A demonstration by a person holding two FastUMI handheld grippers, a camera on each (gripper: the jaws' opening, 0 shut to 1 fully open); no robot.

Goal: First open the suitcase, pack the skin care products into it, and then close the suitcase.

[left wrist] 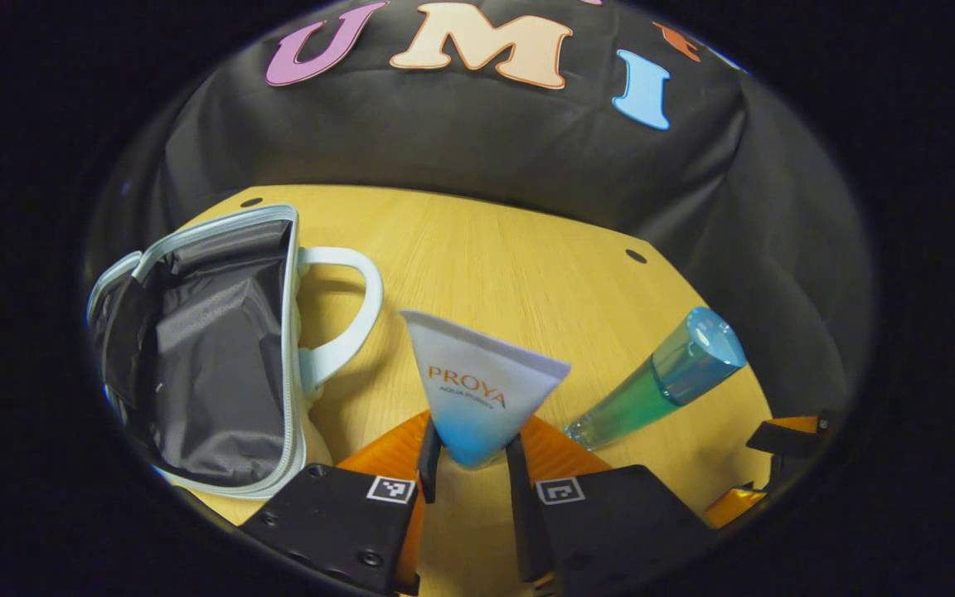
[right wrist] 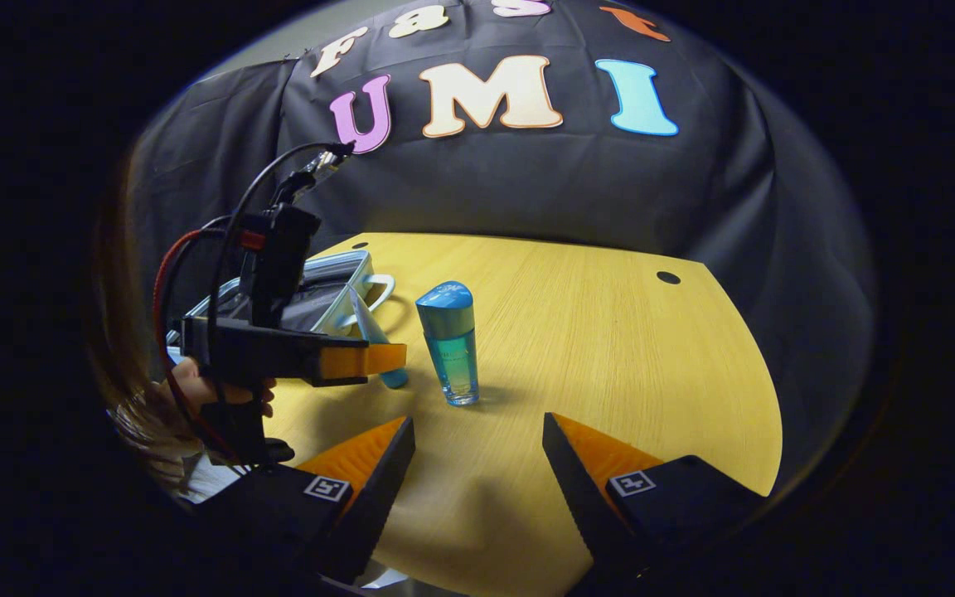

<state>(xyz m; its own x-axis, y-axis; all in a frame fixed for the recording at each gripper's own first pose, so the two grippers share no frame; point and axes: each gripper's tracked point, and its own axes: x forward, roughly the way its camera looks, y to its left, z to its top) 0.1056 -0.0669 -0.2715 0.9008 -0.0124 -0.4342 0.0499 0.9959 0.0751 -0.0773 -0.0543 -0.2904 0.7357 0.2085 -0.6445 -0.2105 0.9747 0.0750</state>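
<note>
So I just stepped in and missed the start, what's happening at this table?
A person is packing skin care items into a suitcase, which lies open on the table. The left claw is shut on a tube, held near the suitcase. A bottle stands on the table, not yet packed. The right claw is open and holds nothing, facing the bottle.

"PROYA" on white tube (left wrist: pixel 477 385)

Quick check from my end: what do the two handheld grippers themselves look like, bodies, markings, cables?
Left gripper: black blocky body with bolts and a square black-and-white tag at each finger's base. From the right gripper view it carries a black upright camera mount with looping black and red cables. Right gripper: wedge-shaped fingers, the same tags.
</note>
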